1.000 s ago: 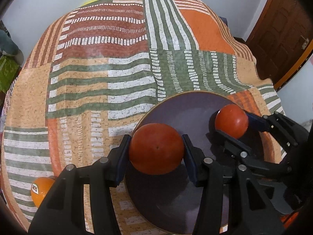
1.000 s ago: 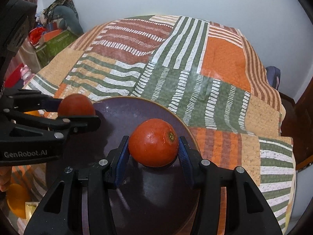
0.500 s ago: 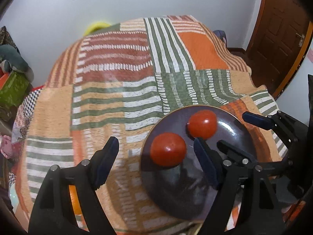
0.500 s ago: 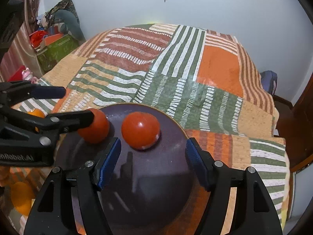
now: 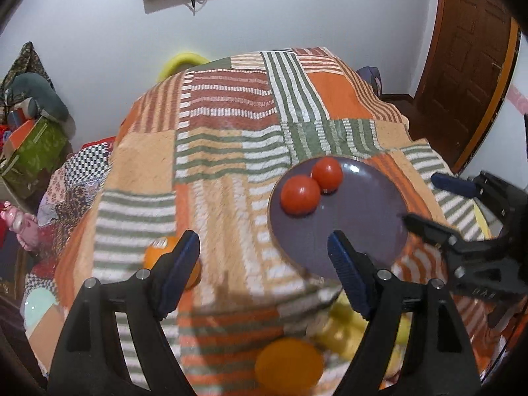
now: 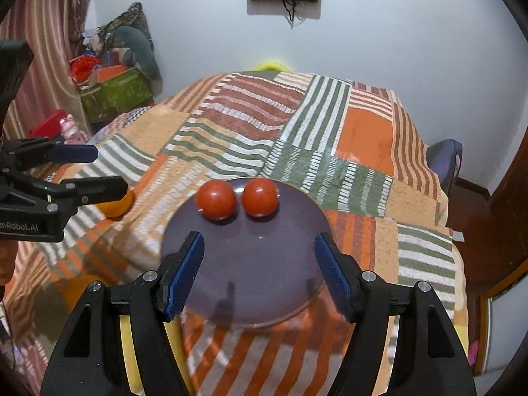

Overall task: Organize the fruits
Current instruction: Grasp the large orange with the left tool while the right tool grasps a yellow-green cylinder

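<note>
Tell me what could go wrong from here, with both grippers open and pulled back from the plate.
The two red fruits sit loose near the purple plate's far rim; a nudge could roll them onto the bedspread. The left gripper hangs close to the orange, and might knock it away.

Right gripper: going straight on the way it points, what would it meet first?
Probably the dark purple round plate beneath the open right gripper; further on, the two red round fruits. Depth is unclear.
</note>
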The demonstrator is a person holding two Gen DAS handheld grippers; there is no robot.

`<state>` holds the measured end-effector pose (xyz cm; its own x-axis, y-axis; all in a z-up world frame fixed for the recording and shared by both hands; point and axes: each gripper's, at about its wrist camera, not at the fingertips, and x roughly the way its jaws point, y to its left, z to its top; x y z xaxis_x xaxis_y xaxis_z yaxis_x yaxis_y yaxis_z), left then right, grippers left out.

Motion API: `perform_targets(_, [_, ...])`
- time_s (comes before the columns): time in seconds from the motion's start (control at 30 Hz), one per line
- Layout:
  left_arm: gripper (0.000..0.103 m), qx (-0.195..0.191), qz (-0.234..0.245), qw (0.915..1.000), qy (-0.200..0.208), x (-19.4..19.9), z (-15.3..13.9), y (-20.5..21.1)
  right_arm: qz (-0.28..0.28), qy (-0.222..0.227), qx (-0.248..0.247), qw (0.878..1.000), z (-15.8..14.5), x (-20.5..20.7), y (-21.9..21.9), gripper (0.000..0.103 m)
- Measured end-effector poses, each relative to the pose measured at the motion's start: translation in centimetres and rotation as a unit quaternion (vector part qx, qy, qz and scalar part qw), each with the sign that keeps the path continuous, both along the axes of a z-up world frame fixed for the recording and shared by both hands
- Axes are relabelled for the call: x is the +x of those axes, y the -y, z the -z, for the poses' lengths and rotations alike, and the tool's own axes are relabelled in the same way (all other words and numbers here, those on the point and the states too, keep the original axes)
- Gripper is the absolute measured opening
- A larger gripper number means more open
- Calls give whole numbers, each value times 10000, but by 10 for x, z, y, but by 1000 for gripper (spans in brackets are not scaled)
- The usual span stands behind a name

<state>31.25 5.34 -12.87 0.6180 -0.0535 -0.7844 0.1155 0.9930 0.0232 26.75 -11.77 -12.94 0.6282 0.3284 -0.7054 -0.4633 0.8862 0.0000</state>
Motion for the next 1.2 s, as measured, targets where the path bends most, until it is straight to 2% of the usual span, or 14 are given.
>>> perform_targets(0.27, [83,-106,-117,9999,-54,-56,7,-12,-133,-41,39,9999,-5,-46,-4,66])
perform_targets(0.47, [84,-21,-36,9996,-294,-84,33,-7,-238,-217,-99,9994,11,-66,-10,67])
perform_targets(0.83, [84,-249,-62,9962,-834,-95,81,-2,-342,-895,-200,9952,56,-65,-20,67])
perform_targets(1.2, [84,-302,-16,9957,-881,-83,97,7,-568,-1162,-252,9913,68,-50,-25,65])
